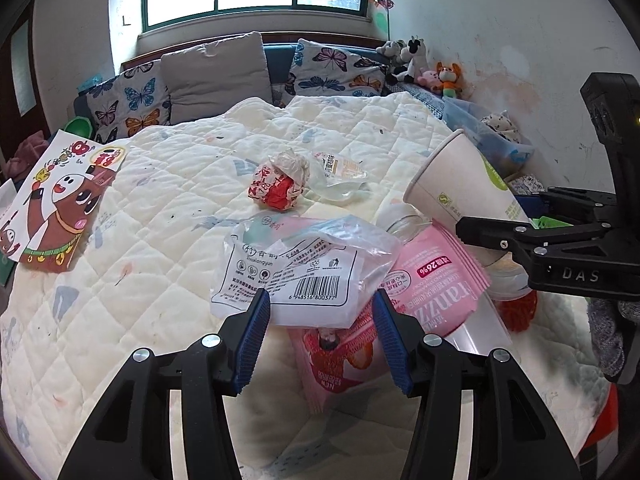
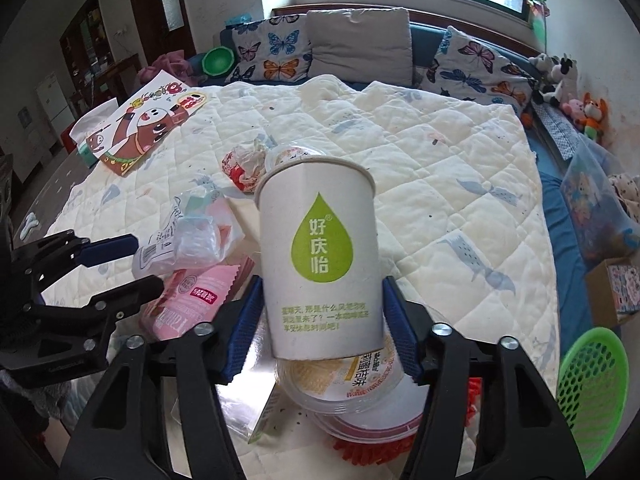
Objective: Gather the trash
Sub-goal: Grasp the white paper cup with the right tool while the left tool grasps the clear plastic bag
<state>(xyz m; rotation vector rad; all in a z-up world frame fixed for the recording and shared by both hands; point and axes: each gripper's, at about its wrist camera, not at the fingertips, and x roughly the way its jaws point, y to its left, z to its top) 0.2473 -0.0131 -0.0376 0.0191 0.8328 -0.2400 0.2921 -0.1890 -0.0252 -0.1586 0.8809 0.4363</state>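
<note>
Paper cup (image 2: pixel 316 256) looks light and crushable, clamped low by the right gripper (image 2: pixel 322 328); the left gripper (image 1: pixel 320 340) gapes around a limp, slippery plastic wrapper (image 1: pixel 296 276).

White paper cup (image 2: pixel 316 256) with green droplet, pink wrapper (image 1: pixel 436 280), butterfly-print cushions (image 1: pixel 128 100), cream quilt (image 1: pixel 160 200)

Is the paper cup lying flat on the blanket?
No, the paper cup stands up between the right claw pads, lifted over a plastic tub.
</note>
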